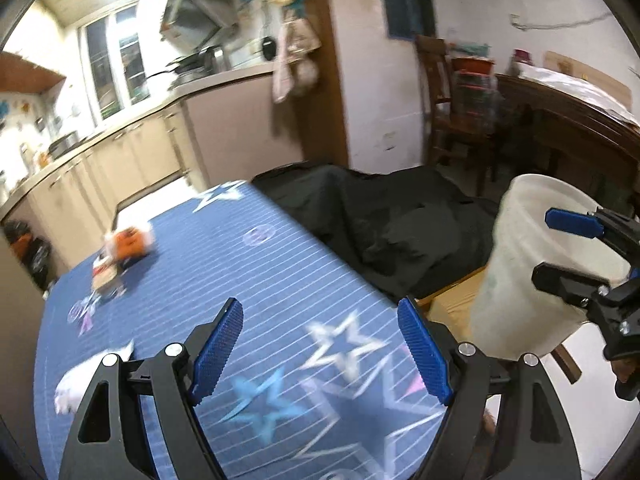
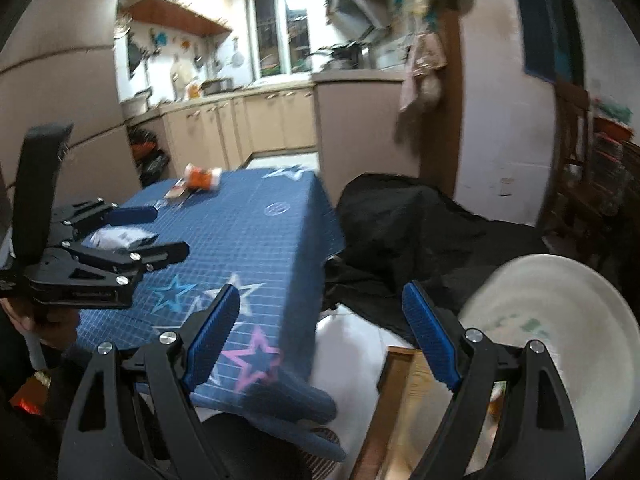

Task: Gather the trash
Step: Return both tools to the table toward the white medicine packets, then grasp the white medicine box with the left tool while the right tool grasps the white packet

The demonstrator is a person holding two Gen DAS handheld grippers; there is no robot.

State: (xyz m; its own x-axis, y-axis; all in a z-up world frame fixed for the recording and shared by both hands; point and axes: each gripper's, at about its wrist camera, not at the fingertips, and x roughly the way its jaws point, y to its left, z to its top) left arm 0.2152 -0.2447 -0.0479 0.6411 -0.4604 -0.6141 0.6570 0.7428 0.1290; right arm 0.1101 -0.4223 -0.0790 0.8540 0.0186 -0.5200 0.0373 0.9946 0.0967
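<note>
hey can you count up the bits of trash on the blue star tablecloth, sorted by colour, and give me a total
Orange and white wrapper: 1
Brown and white packet: 1, blurred
White crumpled wrapper, near the left tongs: 1
Total: 3 pieces on the tablecloth, none in the tongs yet.

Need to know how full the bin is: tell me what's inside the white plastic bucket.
The right wrist view looks into the white plastic bucket: pale inner wall with faint greenish smudges, no trash visible. Its bottom is hidden behind the right gripper, and the image is blurred.
</note>
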